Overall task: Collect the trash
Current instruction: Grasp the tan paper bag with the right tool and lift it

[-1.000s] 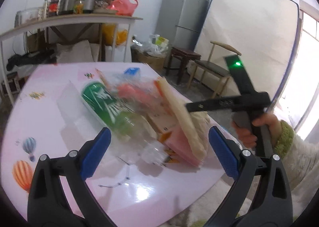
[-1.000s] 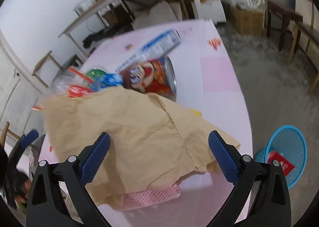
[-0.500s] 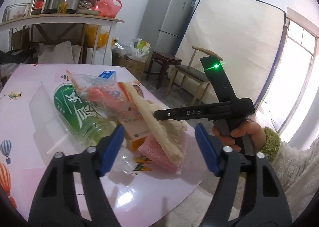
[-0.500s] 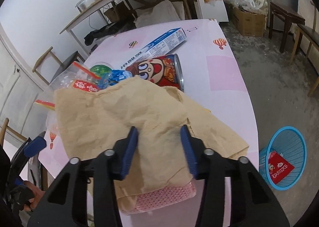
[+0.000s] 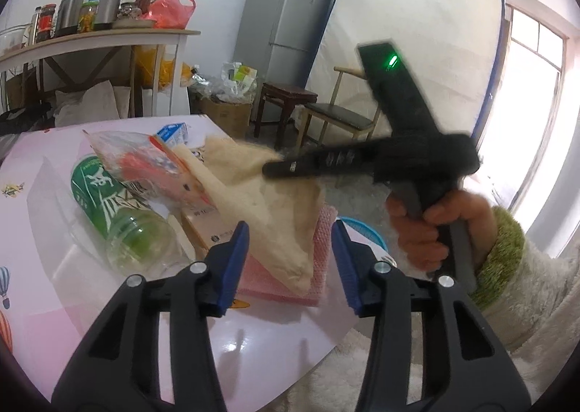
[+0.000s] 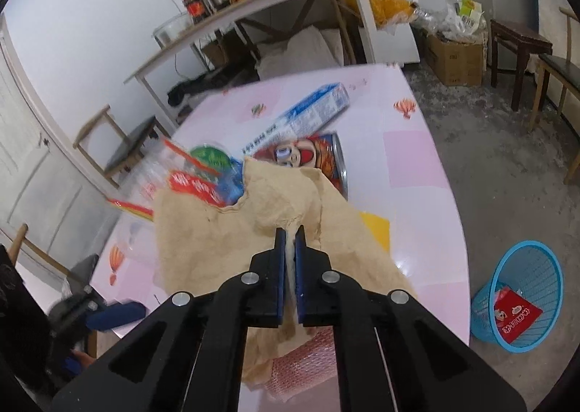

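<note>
A crumpled tan paper (image 6: 217, 245) lies over a heap of trash on the pink table (image 6: 409, 165). My right gripper (image 6: 289, 231) is shut on a pinched fold of this paper; it also shows in the left wrist view (image 5: 275, 169), lifting the paper (image 5: 268, 209). My left gripper (image 5: 290, 259) is open and empty, just in front of the paper and a pink bubble pad (image 5: 282, 285). A green bottle (image 5: 108, 209), a clear snack bag (image 5: 145, 158), a red cartoon can (image 6: 311, 158) and a blue-white box (image 6: 308, 111) lie in the heap.
A blue mesh bin (image 6: 522, 296) with a red packet inside stands on the floor right of the table. A shelf table (image 6: 253, 9) with pots, chairs (image 5: 337, 118), a fridge (image 5: 286, 35) and a cardboard box (image 6: 453, 57) stand behind.
My right gripper has closed from wide open onto a fold of the tan paper and raised it. My left gripper has narrowed and moved toward the paper's near edge.
</note>
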`<act>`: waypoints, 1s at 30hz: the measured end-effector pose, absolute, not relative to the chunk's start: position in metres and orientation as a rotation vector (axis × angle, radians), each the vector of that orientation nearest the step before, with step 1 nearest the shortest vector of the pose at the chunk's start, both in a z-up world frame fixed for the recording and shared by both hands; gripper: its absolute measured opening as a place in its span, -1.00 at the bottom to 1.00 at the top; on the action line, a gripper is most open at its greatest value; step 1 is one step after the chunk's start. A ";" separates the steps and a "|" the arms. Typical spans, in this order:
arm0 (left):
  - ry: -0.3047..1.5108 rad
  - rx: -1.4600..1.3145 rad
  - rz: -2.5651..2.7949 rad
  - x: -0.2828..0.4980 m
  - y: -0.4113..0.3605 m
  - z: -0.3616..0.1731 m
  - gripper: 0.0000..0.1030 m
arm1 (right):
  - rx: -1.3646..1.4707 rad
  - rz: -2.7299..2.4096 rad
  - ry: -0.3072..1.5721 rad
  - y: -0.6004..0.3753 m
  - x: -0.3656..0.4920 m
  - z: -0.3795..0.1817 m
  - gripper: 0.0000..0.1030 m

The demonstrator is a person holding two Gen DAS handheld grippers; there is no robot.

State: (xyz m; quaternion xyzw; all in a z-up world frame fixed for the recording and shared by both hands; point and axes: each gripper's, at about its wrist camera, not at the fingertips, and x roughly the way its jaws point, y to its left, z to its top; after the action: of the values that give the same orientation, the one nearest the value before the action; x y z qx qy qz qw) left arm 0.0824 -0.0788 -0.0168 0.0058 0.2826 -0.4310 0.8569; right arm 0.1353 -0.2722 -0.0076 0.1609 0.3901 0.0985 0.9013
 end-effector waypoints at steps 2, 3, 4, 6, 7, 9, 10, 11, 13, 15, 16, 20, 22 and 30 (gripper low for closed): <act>0.600 0.018 -0.908 0.082 -0.081 -0.020 -0.17 | 0.350 0.194 0.772 -0.278 0.130 0.002 -0.91; 0.603 0.023 -0.908 0.081 -0.082 -0.021 -0.17 | 0.358 0.187 0.754 -0.281 0.128 0.006 -0.91; 0.608 0.030 -0.907 0.081 -0.084 -0.023 -0.17 | 0.367 0.175 0.729 -0.285 0.123 0.013 -0.91; 0.615 0.037 -0.905 0.081 -0.086 -0.026 -0.17 | 0.375 0.156 0.693 -0.290 0.117 0.022 -0.91; 0.622 0.039 -0.903 0.081 -0.087 -0.027 -0.17 | 0.376 0.144 0.675 -0.293 0.113 0.026 -0.91; 0.631 0.039 -0.903 0.081 -0.087 -0.028 -0.17 | 0.382 0.127 0.630 -0.298 0.105 0.039 -0.91; 0.633 0.040 -0.902 0.081 -0.088 -0.029 -0.17 | 0.383 0.118 0.602 -0.302 0.100 0.047 -0.91; 0.636 0.043 -0.900 0.082 -0.089 -0.030 -0.17 | 0.384 0.114 0.586 -0.303 0.097 0.051 -0.91; 0.639 0.046 -0.898 0.082 -0.090 -0.032 -0.17 | 0.381 0.102 0.551 -0.307 0.090 0.062 -0.91; 0.644 0.044 -0.901 0.082 -0.092 -0.034 -0.17 | 0.381 0.097 0.533 -0.309 0.087 0.069 -0.91; 0.645 0.045 -0.902 0.082 -0.092 -0.034 -0.17 | 0.382 0.096 0.523 -0.309 0.085 0.072 -0.91; 0.654 0.067 -0.903 0.080 -0.099 -0.041 -0.17 | 0.389 0.084 0.487 -0.314 0.078 0.083 -0.91; 0.655 0.071 -0.901 0.078 -0.099 -0.042 -0.17 | 0.394 0.090 0.473 -0.315 0.074 0.088 -0.91; 0.618 0.043 -0.871 0.072 -0.079 -0.028 -0.21 | 0.310 0.162 0.483 -0.289 0.050 0.103 -0.91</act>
State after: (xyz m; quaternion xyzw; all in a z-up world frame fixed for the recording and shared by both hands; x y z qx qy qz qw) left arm 0.0718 -0.0789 -0.0275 0.0204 0.2946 -0.4151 0.8605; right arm 0.0503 -0.2890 0.1026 0.1529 0.2377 0.0800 0.9559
